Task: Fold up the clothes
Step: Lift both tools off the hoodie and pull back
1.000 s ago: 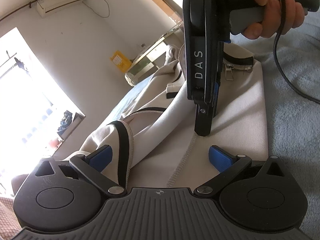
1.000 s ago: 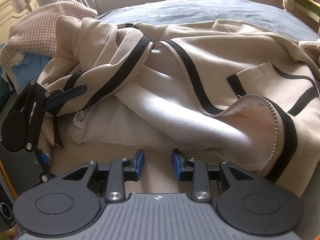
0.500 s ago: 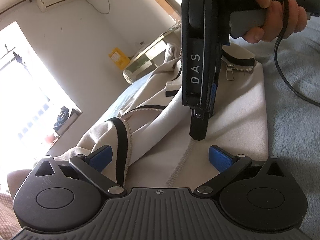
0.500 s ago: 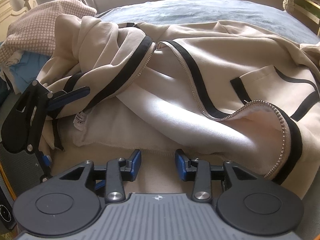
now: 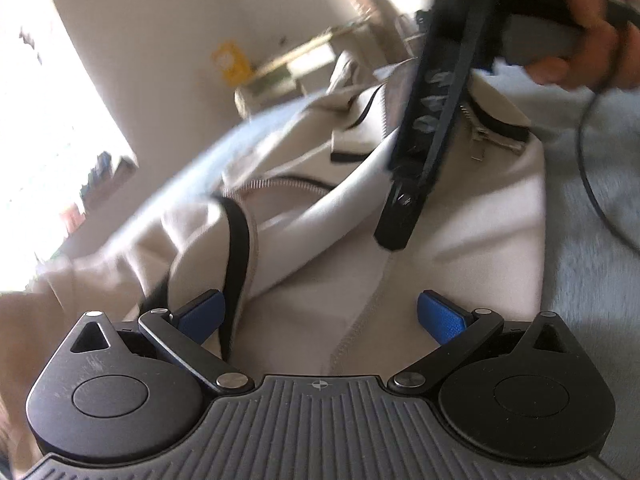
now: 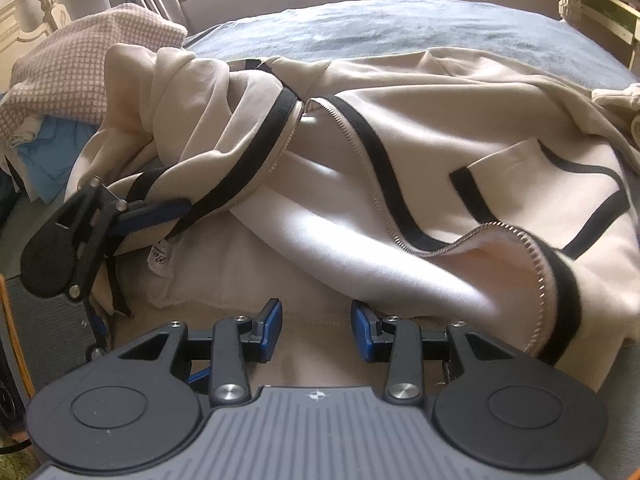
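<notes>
A beige zip jacket (image 6: 440,128) with black trim lies spread and rumpled on the bed; its open zipper (image 6: 404,216) runs across the middle. My right gripper (image 6: 316,330) points down at the near hem, jaws partly apart, pads not pressing the cloth. In the left wrist view it shows side-on as the right gripper (image 5: 394,236), held by a hand (image 5: 576,40). My left gripper (image 5: 320,316) stands wide open over the jacket (image 5: 460,240), a black-trimmed fold beside its left pad. From the right wrist view the left gripper (image 6: 132,256) straddles bunched fabric at the jacket's left end.
A pink checked blanket (image 6: 92,52) and a blue cloth (image 6: 52,148) are piled at the left of the bed. The grey-blue bedspread (image 6: 400,20) stretches beyond the jacket. A black cable (image 5: 588,160) trails over the bedspread. A bright window (image 5: 48,120) and a yellow box (image 5: 228,60) are beyond.
My left gripper has rolled and lifted a little, so its view tilts and blurs. The right gripper's jaws have spread slightly wider; it stays in place over the hem.
</notes>
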### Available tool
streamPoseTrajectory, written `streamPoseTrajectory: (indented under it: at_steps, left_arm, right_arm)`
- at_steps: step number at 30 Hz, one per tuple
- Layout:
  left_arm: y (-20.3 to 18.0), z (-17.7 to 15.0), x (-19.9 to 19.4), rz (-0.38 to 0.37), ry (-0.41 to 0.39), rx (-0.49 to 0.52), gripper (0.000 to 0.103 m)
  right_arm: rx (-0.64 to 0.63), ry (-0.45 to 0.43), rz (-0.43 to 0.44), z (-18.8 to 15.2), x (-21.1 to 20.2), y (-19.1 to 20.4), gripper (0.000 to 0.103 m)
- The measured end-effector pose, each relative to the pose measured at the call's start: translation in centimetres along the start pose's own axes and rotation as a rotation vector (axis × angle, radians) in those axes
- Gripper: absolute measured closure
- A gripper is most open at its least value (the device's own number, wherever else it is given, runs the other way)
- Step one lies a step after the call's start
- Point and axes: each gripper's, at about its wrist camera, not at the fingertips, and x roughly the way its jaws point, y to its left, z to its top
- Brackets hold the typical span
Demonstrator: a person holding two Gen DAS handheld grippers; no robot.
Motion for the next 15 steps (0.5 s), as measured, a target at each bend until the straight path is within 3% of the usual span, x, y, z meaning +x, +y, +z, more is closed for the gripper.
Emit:
streamPoseTrajectory:
  at_steps: [4, 8, 11, 15]
  left_arm:
    - [2.9, 0.9, 0.3, -0.101, 0.072, -0.193, 0.0]
    - [4.3, 1.3, -2.1, -0.105, -0.007, -0.311, 0.0]
    - [5.9, 1.7, -4.4, -0.088, -0.128, -0.389, 0.0]
    - [8.1, 1.8, -7.2, -0.009, -0.262, -0.501, 0.0]
  right_arm:
    - [0.008, -0.008, -0.003, 0.5, -0.6, -0.2, 0.062]
    - [-0.004, -0.036, -0.009, 1.2, -1.8, -0.1, 0.062]
    - [-0.004, -0.076, 0.004, 2.0, -2.9, -0.1, 0.062]
    - [0.015, -0.131, 0.032, 3.2, -4.2, -0.1, 0.062]
